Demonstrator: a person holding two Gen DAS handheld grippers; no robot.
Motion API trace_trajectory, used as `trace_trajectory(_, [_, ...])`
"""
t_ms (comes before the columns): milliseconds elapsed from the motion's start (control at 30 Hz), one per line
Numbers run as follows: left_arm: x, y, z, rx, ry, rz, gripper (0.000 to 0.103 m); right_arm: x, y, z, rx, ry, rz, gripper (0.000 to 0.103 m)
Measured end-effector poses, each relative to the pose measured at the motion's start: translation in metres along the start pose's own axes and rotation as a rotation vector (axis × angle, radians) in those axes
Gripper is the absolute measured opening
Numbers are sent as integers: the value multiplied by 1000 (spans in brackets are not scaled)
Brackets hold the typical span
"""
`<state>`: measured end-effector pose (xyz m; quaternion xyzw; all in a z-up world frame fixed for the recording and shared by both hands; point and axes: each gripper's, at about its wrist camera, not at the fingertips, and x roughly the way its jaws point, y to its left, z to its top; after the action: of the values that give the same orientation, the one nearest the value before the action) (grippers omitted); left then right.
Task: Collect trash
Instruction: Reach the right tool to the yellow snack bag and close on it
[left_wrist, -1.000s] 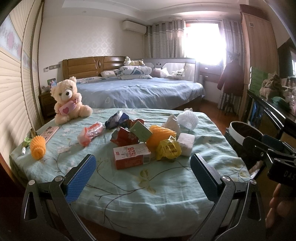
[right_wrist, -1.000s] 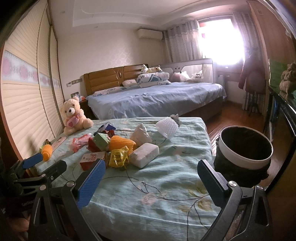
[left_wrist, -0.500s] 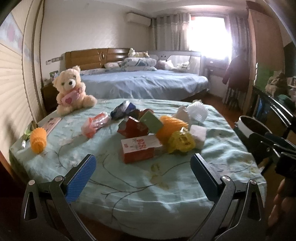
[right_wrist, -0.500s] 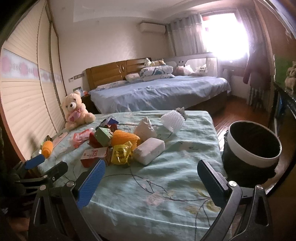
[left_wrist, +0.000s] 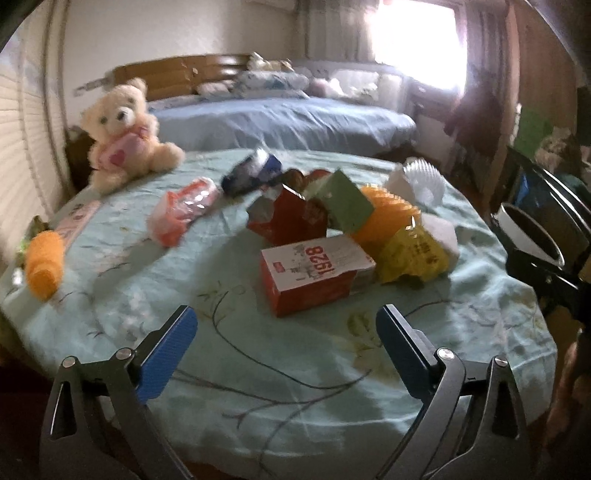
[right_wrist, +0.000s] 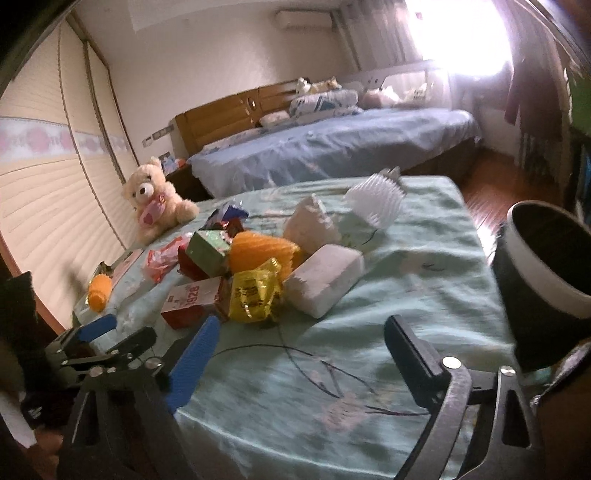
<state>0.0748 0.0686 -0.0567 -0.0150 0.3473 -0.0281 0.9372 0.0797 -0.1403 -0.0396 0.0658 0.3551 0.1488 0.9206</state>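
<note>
A heap of trash lies mid-table on a pale green floral cloth (left_wrist: 288, 354): a red and white carton (left_wrist: 314, 273), a yellow wrapper (left_wrist: 413, 254), a white foam block (right_wrist: 325, 280), an orange foam net (right_wrist: 262, 251), a green box (left_wrist: 345, 203) and a torn red box (left_wrist: 291, 218). My left gripper (left_wrist: 286, 325) is open and empty, just short of the carton. My right gripper (right_wrist: 299, 339) is open and empty over the table's near edge, short of the yellow wrapper (right_wrist: 255, 291). A black bin with a white rim (right_wrist: 546, 266) stands to the right.
A teddy bear (left_wrist: 123, 133) sits at the table's far left. An orange foam roll (left_wrist: 46, 262) and a red-white bag (left_wrist: 184, 210) lie left of the heap. A white foam net (right_wrist: 376, 199) lies at the far side. A blue bed (right_wrist: 332, 147) stands behind.
Both grippers have moved forward over the table toward the heap, so the trash looks larger and closer. The jaws of both stay open. Nothing on the table has moved.
</note>
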Motion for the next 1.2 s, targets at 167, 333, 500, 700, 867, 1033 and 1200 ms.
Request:
trace_trajectory(167, [27, 9, 6, 97, 73, -49, 99, 25, 8, 3, 9, 55, 45, 74])
trace_trajectory(333, [51, 17, 16, 178, 134, -126, 99, 50, 10, 7, 38, 122, 78, 63])
trace_trajectory(500, [71, 21, 25, 220, 171, -141, 99, 70, 15, 10, 40, 164, 96, 60])
trace_trajectory(700, [77, 15, 30, 245, 173, -198, 85, 88, 14, 11, 55, 205, 120, 41])
trace_trajectory(867, [75, 1, 26, 275, 165, -226, 27, 88, 11, 9, 65, 201, 142, 28])
trace_trajectory(1033, [65, 2, 22, 206, 169, -245, 0, 72, 14, 9, 41, 179, 155, 26])
trace_trajectory(1200, [56, -1, 13, 171, 175, -241, 1, 54, 11, 9, 30, 158, 163, 25])
